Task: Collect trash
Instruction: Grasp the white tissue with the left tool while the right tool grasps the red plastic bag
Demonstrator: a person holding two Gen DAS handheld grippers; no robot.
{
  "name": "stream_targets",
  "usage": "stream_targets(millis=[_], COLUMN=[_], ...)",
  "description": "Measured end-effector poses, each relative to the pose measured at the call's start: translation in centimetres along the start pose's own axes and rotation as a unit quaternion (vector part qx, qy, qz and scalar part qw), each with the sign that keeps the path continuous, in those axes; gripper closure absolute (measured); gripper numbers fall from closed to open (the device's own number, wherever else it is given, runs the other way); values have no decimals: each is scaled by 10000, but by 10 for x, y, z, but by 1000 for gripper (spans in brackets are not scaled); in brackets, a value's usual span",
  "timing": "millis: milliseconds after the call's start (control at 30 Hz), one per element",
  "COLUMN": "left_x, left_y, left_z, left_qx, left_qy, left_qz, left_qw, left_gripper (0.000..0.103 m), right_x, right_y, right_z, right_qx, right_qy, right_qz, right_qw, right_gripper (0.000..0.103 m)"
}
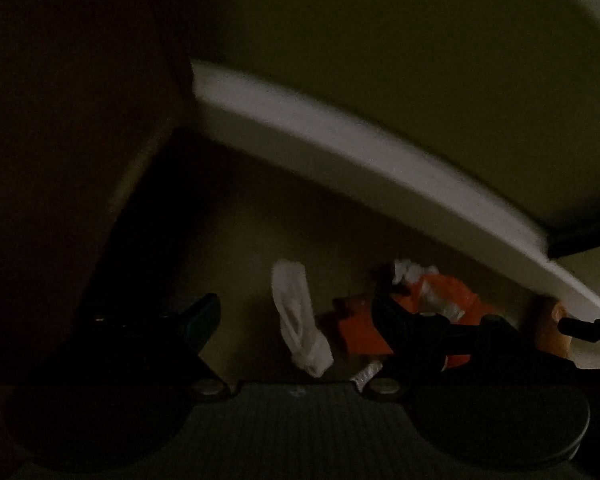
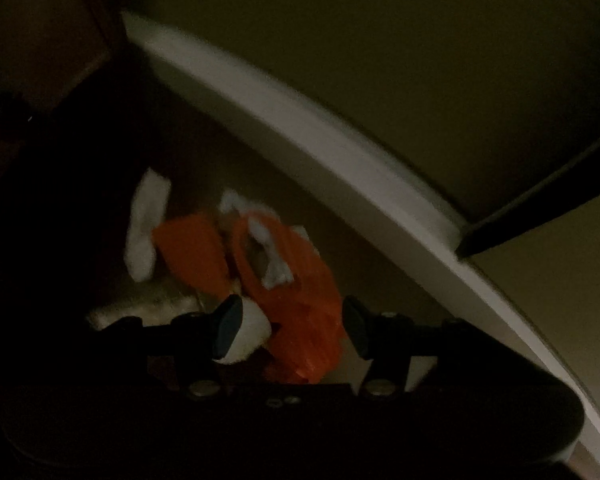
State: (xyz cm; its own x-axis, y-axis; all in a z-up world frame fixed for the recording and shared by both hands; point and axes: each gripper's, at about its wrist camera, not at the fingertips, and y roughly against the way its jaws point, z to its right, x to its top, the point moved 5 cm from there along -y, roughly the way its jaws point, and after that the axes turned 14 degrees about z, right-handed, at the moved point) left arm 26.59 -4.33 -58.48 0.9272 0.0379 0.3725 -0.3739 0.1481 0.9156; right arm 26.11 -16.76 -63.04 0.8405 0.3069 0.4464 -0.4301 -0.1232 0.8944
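Pointing steeply down at a dim floor, we held both grippers above a small heap of litter lying close to a white baseboard (image 1: pixel 340 168).

Left gripper (image 1: pixel 296 316): we kept its jaws spread wide and gripping nothing. In the left wrist view, a twisted white plastic scrap (image 1: pixel 300 320) lay on the floor in the gap between the fingers, clear of both. The right-hand finger overlapped the orange bag (image 1: pixel 360 336) in that view; we could not tell whether it touched it. A dark brown cabinet side (image 1: pixel 60 160) stood at the left of the scene.

Right gripper (image 2: pixel 288 320): we kept its jaws apart as well, closed on nothing. In the right wrist view, the orange bag (image 2: pixel 300 292) lay crumpled between and beyond the fingertips, with crumpled white paper (image 2: pixel 272 256) showing through its opening. A white rounded piece (image 2: pixel 248 332) sat just beside the inner face of the left-hand finger; we could not tell what it was or whether the finger touched it. The white plastic scrap (image 2: pixel 144 224) lay to the left of the bag, near it.

All of the trash lay on the floor near the baseboard. Both views were dark and slightly blurred.
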Motion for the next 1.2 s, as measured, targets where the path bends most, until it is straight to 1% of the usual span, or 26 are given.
stream_targets(millis=[100, 200, 267, 400, 467, 533, 633, 733, 800, 833, 867, 933, 1000, 1067, 1133, 1200], left_x=[-13, -28, -43, -67, -77, -85, -96, -102, -104, -105, -105, -107, -107, -103, -102, -101], left_y=[-39, -70, -83, -112, -121, -128, -134, -139, -143, -144, -146, -148, -149, -148, -148, -147], left_z=[-3, 0, 6, 4, 3, 6, 12, 18, 20, 21, 23, 25, 26, 27, 27, 27], left_qx=[-44, -64, -65, 56, 55, 26, -46, -104, -109, -115, -132, -113, -107, -99, -114, -118], left_qy=[90, 40, -13, 8, -41, -254, -482, -591, -607, -596, -585, -618, -620, -551, -480, -466], left_qz=[-297, -596, -772, -1050, -1156, -1213, -1325, -1348, -1348, -1349, -1359, -1405, -1440, -1433, -1417, -1422], left_qw=[9995, 9982, 9970, 9945, 9933, 9923, 9900, 9891, 9890, 9890, 9889, 9881, 9876, 9881, 9887, 9887], left_gripper=[20, 20, 20, 20, 20, 20, 21, 21, 21, 25, 33, 41, 47, 60, 68, 71], right_x=[-14, -30, -39, -50, -52, -54, -63, -75, -79, -81, -81, -82, -83, -82, -81, -80], right_y=[-20, -38, -50, -72, -80, -88, -102, -110, -112, -116, -117, -119, -122, -124, -125, -125], right_z=[4, 9, 12, 20, 22, 22, 20, 20, 19, 19, 18, 16, 15, 14, 14, 14], right_qx=[-3, -7, -21, -49, -17, 39, 188, 165, 270, 275, 309, 321, 310, 271, 220, 136], right_qy=[31, 63, 102, -9, -77, -125, -208, -204, -271, -258, -255, -238, -247, -286, -309, -260], right_qz=[-262, -499, -617, -771, -793, -865, -1127, -1211, -1180, -1197, -1192, -1205, -1278, -1340, -1375, -1391], right_qw=[9997, 9987, 9980, 9970, 9968, 9962, 9932, 9923, 9923, 9921, 9921, 9919, 9910, 9902, 9898, 9898], right_gripper=[48, 48, 48, 48, 48, 49, 49, 48, 48, 48, 48, 48, 46, 46, 48, 50])
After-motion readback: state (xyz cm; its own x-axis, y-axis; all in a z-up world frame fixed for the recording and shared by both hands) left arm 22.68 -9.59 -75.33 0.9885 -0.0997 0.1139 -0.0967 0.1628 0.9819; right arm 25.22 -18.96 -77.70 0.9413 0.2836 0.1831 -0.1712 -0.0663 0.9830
